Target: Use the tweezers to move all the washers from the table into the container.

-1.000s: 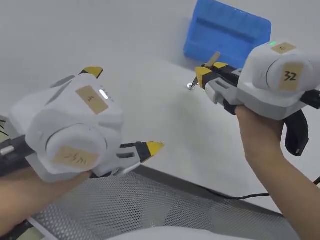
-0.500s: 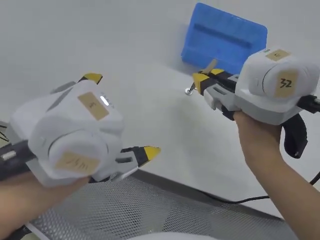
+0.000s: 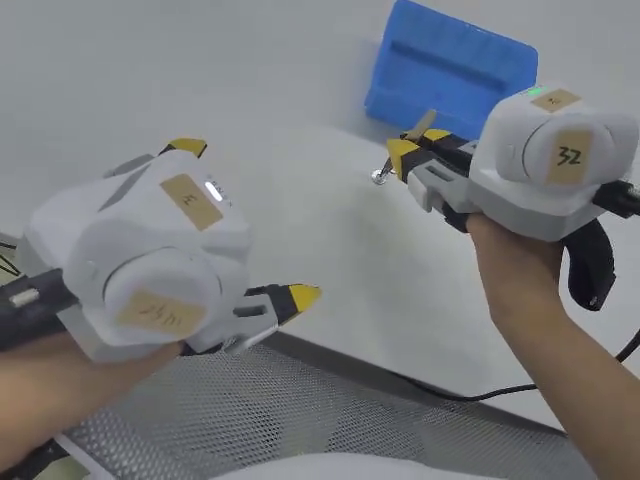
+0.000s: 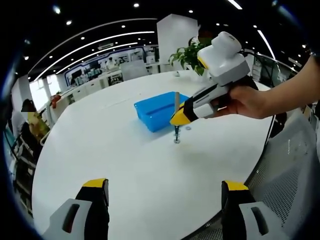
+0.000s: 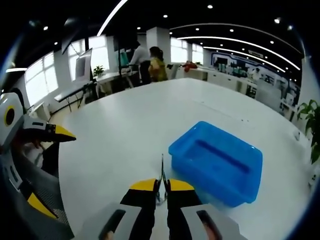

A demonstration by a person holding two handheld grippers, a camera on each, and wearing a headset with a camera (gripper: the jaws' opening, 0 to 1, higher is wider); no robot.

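Tweezers (image 4: 176, 101) point down, clamped in the right gripper (image 5: 161, 185) near the container (image 3: 455, 70); left gripper (image 4: 165, 185) gapes.

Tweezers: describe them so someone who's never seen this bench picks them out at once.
On the white table, find the blue container. On its near side, the right gripper is shut on the tweezers. They are the one thin stick crossing its yellow tips, tan end up and metal points down near the table.
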